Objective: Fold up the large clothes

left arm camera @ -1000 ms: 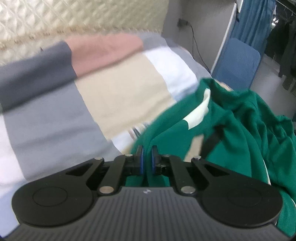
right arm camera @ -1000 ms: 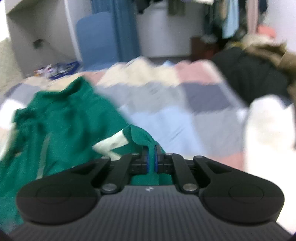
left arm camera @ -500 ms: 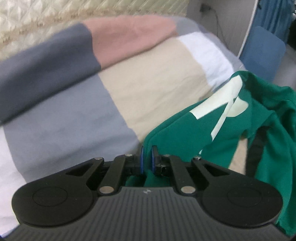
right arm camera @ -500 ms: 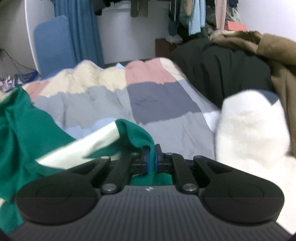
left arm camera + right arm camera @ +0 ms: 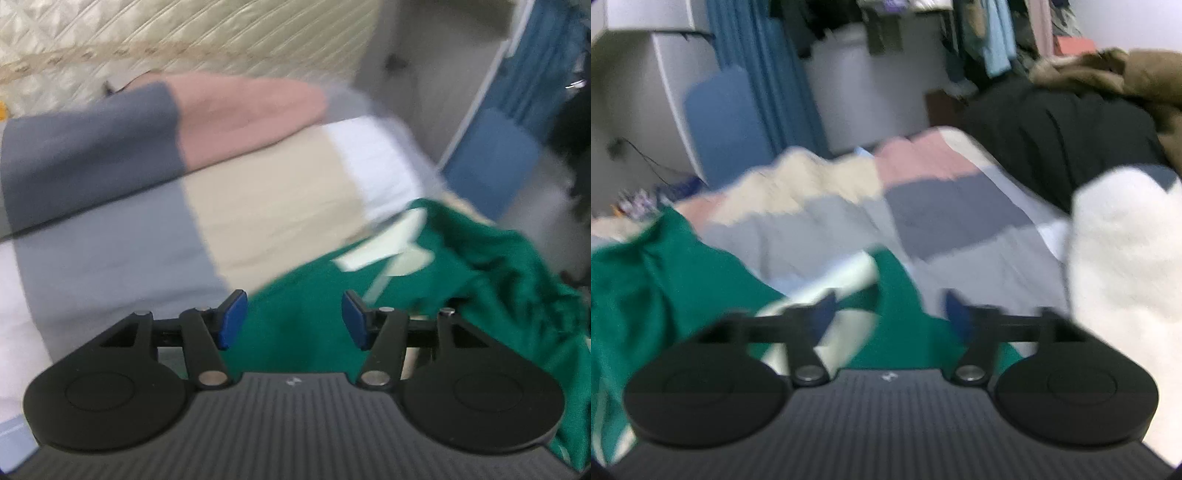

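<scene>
while both tongs [image 5: 291, 319] [image 5: 890, 314] are opening over the green garment [image 5: 295, 347], only the right view shows a white fleece [image 5: 1123, 266].

Both my views are motion-blurred. In my left view the crumpled green garment with cream patches [image 5: 491, 273] runs off the right edge, its near part hidden under the rig body; I can't make out its shape. The colour-block patchwork bedcover [image 5: 122, 251] is cut at the left edge. In my right view the blue pads of the right gripper [image 5: 888, 314] are smeared, so I can't tell if cloth touches them. The fluffy white heap [image 5: 1126, 280] at the bed's right edge is cropped. Small clutter [image 5: 637, 201] past the far left corner is unreadable.
</scene>
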A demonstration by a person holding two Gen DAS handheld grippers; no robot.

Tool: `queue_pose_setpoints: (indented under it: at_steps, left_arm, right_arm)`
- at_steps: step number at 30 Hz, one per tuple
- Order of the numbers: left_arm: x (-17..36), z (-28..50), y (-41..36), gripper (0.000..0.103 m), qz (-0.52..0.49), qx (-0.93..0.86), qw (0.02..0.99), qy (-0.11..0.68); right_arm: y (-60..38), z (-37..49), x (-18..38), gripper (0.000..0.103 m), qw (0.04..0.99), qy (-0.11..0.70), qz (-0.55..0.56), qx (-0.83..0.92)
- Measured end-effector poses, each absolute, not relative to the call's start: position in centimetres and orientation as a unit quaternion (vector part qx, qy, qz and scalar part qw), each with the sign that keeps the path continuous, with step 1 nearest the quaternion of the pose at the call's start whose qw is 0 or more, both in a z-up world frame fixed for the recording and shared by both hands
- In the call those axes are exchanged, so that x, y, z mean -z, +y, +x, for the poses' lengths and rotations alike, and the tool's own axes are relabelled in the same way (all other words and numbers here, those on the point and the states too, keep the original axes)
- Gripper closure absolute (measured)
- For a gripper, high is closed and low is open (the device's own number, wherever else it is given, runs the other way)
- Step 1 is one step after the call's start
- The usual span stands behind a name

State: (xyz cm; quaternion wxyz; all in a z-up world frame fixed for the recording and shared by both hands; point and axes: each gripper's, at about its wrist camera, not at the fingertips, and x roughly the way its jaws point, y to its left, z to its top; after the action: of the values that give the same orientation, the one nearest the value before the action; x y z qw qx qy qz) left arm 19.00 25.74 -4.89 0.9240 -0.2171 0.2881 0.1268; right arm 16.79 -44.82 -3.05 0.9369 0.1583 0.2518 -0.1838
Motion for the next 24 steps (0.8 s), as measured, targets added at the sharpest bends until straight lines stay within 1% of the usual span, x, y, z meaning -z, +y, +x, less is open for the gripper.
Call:
queue_pose_setpoints:
  at_steps: [3, 6, 10, 14, 18, 24]
  left_arm:
    - [3.6, 18.1, 23.3, 0.04, -0.202, -0.081, 0.938, 0.271]
    - [3.5, 18.1, 20.3, 0.04, -0.187, -0.042, 0.943, 0.272]
    - [4.2, 18.6, 16.5, 0.04, -0.159, 0.002, 0.944, 0.29]
    - [5.5, 19.3, 13.9, 0.04, -0.136, 0.025, 0.94, 0.312]
    - [7.2, 20.3, 12.4, 0.04, -0.125, 0.047, 0.933, 0.334]
    - [10.2, 21.4, 10.3, 0.041, -0.085, 0.054, 0.922, 0.375]
  right_arm:
    - [-42.4, 17.3, 1.1, 0.026, 0.949, 0.236, 0.143, 0.154]
    - [-38.9, 18.2, -0.4, 0.026, 0.961, 0.224, 0.112, 0.12]
    - [-34.1, 20.5, -0.4, 0.026, 0.961, 0.25, 0.106, 0.051]
    - [-29.0, 23.2, 1.4, 0.027, 0.951, 0.292, 0.1, -0.016]
    - [-24.5, 26.0, 4.4, 0.027, 0.937, 0.336, 0.076, -0.053]
    - [-20.2, 28.9, 7.9, 0.027, 0.928, 0.365, 0.047, -0.056]
